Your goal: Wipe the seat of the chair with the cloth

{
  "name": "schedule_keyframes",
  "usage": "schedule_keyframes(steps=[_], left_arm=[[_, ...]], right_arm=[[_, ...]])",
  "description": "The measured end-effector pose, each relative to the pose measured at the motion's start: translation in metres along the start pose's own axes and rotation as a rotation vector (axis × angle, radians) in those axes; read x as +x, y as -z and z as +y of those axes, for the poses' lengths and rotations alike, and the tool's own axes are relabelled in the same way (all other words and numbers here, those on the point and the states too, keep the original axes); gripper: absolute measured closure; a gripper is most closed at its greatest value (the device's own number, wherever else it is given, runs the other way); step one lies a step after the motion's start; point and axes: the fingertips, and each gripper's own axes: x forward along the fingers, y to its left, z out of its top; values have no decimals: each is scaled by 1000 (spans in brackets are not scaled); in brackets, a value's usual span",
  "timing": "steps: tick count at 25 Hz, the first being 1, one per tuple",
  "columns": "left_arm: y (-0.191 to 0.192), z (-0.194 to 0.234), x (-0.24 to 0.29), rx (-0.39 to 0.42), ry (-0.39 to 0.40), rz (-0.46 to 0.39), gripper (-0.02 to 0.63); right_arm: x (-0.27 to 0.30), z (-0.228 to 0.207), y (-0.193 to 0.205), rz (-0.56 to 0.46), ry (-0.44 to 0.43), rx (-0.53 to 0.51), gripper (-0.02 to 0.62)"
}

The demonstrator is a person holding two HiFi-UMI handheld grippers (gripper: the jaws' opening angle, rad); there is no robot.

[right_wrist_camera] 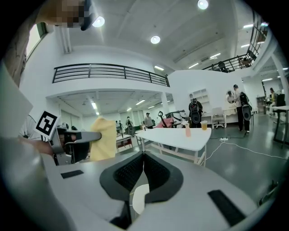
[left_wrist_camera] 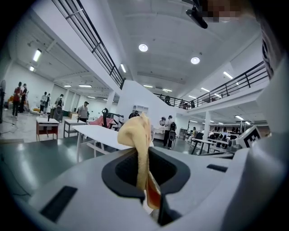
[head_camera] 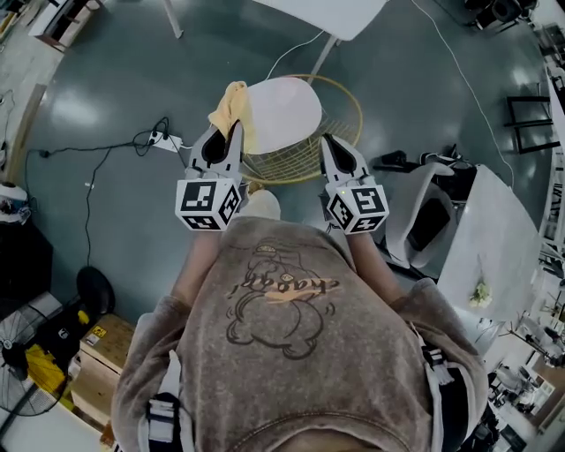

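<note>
The yellow cloth [head_camera: 231, 108] is bunched up in the left gripper [head_camera: 228, 134], and from the head view it sits right over the left edge of the chair [head_camera: 311, 152] and its white seat [head_camera: 284, 113]; whether it touches the seat, I cannot tell. In the left gripper view the fingers [left_wrist_camera: 121, 171] are clenched on the cloth [left_wrist_camera: 135, 133], which sticks up from between them and flops over at the top. Over to the right gripper [head_camera: 331, 146], just beside the chair's right side: its fingers [right_wrist_camera: 128, 173] are pressed together with nothing between them. The right gripper view also catches the left gripper [right_wrist_camera: 67, 145] off to the side, cloth [right_wrist_camera: 103, 137] in its grip. Beyond the chair stands a white desk [head_camera: 328, 16], and a power strip [head_camera: 165, 139] with its cable lies on the grey floor [head_camera: 115, 79].
</note>
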Motion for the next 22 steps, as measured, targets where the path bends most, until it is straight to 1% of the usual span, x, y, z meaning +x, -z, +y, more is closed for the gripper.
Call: schedule_keyframes(steps=[4,8,13,17,22], left_arm=[[-5,22,26,-8,8,14,560],[-9,35,53,2,20,21,560],[-13,42,76,-6,35,43,560],[-4,40,94,-8,35,70,560],[5,38,114,-8,22,81,560]], right_arm=[[35,-10,-13,-3,8,-8,569],[60,-18,-22,-15,20,-15,569],[76,-29,-28,-2,40,-6,569],[83,-48,-28,-3,49,10,569],[91,-68,-22,4,37,21,569]])
